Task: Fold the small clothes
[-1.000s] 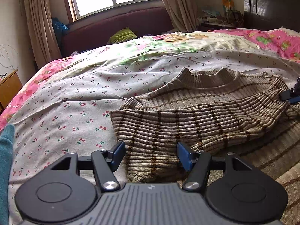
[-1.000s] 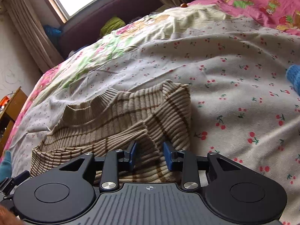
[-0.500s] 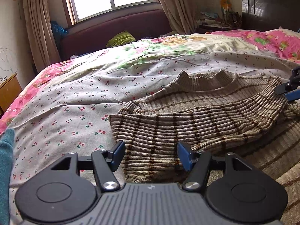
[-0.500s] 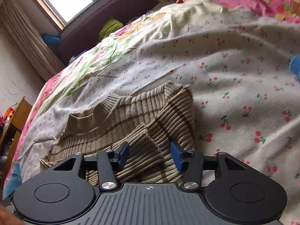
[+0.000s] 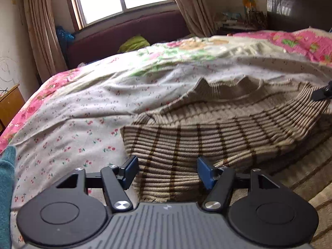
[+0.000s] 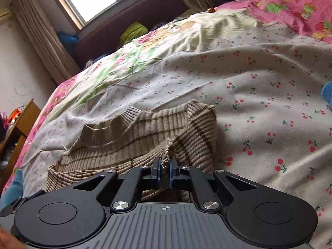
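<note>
A beige ribbed sweater with brown stripes [image 5: 217, 132] lies on the cherry-print bedsheet [image 5: 78, 120], collar away from me, one sleeve folded across its front. My left gripper [image 5: 167, 171] is open, its blue pads on either side of the sleeve's cuff end, low over the fabric. My right gripper [image 6: 165, 173] is shut on a pinched fold of the sweater [image 6: 145, 137] at its right shoulder side. The right gripper's tip also shows in the left wrist view [image 5: 321, 94] at the far right, lifting that edge.
A teal garment [image 5: 6, 186] lies at the sheet's left edge, a blue item [image 6: 327, 92] at the right. A pink floral quilt [image 6: 290, 10] covers the bed's far side. A maroon headboard [image 5: 128, 31], window and wooden nightstand [image 6: 18, 128] lie beyond.
My right gripper went from open around the sweater's right edge to shut on it, and that edge has lifted slightly. My left gripper stays open over the sleeve cuff.
</note>
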Motion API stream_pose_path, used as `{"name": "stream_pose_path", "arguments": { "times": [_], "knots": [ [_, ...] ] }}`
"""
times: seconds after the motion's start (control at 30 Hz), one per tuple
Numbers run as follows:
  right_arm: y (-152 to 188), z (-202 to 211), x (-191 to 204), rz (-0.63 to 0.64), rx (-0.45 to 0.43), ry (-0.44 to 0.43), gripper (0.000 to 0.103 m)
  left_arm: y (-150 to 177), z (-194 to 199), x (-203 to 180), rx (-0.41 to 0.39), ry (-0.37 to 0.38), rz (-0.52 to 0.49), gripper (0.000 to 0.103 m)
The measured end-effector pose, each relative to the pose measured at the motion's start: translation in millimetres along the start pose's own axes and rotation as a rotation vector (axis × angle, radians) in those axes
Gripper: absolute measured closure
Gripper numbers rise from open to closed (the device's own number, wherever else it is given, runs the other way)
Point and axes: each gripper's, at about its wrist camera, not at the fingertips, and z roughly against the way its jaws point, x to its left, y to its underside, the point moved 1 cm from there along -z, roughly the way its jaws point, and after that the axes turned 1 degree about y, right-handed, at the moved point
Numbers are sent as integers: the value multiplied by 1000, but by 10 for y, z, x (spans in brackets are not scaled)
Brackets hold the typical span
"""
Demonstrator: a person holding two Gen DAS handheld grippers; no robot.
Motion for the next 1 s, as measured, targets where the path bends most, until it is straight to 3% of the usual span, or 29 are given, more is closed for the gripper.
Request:
{"name": "stream_pose_path", "arguments": {
  "times": [0.17, 0.3, 0.43, 0.67, 0.77, 0.87, 1.0],
  "knots": [
    [88, -107, -26, 23, 27, 54, 96, -15, -33, 89, 27, 12, 58, 22],
    [48, -17, 61, 76, 9, 60, 88, -57, 44, 92, -11, -10, 40, 23],
    [86, -79, 118, 140, 43, 117, 88, 2, -71, 72, 49, -10, 30, 22],
    [189, 229, 206, 185, -59, 119, 85, 74, 68, 139, 66, -40, 13, 22],
    [285, 38, 198, 246, 49, 198, 83, 78, 58, 183, 96, -44, 60, 22],
    [256, 218, 205, 208, 14, 171, 81, 42, 95, 252, 122, -45, 126, 22],
    [296, 597, 211, 210, 41, 67, 81, 90, 409, 279, 118, 7, 99, 23]
  ]
}}
